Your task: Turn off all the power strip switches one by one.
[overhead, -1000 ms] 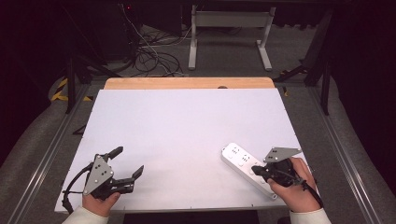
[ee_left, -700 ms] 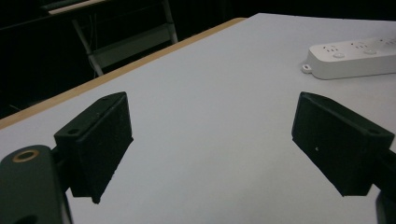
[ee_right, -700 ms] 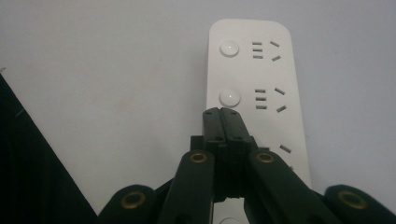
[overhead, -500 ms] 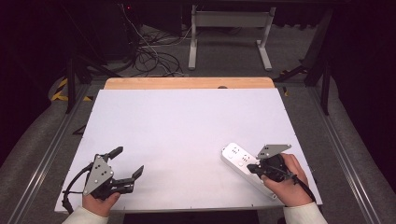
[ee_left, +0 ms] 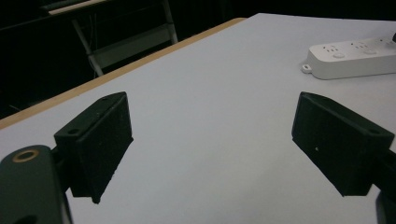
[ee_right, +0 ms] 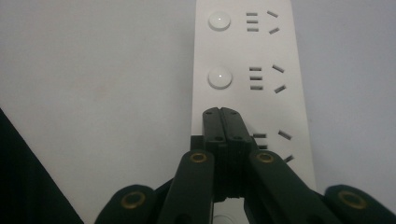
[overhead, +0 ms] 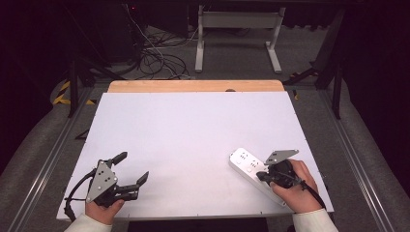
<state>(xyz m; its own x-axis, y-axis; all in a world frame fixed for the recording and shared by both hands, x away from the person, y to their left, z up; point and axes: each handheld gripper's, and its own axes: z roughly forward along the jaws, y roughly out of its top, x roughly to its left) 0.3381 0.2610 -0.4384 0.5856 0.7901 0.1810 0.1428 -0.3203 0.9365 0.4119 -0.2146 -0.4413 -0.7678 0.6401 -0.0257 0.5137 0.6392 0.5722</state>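
Note:
A white power strip (overhead: 243, 162) lies flat at the table's front right, angled toward the front edge. It has round buttons and socket slots (ee_right: 247, 70). My right gripper (overhead: 261, 177) is shut, jaws pressed together, and its tips (ee_right: 221, 114) rest over the strip's button row, just below the second button. I cannot tell whether they touch it. My left gripper (overhead: 132, 167) is at the front left, open wide with nothing between its jaws (ee_left: 210, 135). From there the strip (ee_left: 355, 56) shows far off to the right.
The white table top (overhead: 193, 130) has a wooden strip along its far edge (overhead: 193, 86). Beyond it are dark floor, loose cables (overhead: 154, 60) and a white frame's legs (overhead: 237, 34). Metal rails run along both sides of the table.
My right gripper has slid a little left and forward, so its shut tips are now over the power strip. The left gripper and the strip have not moved.

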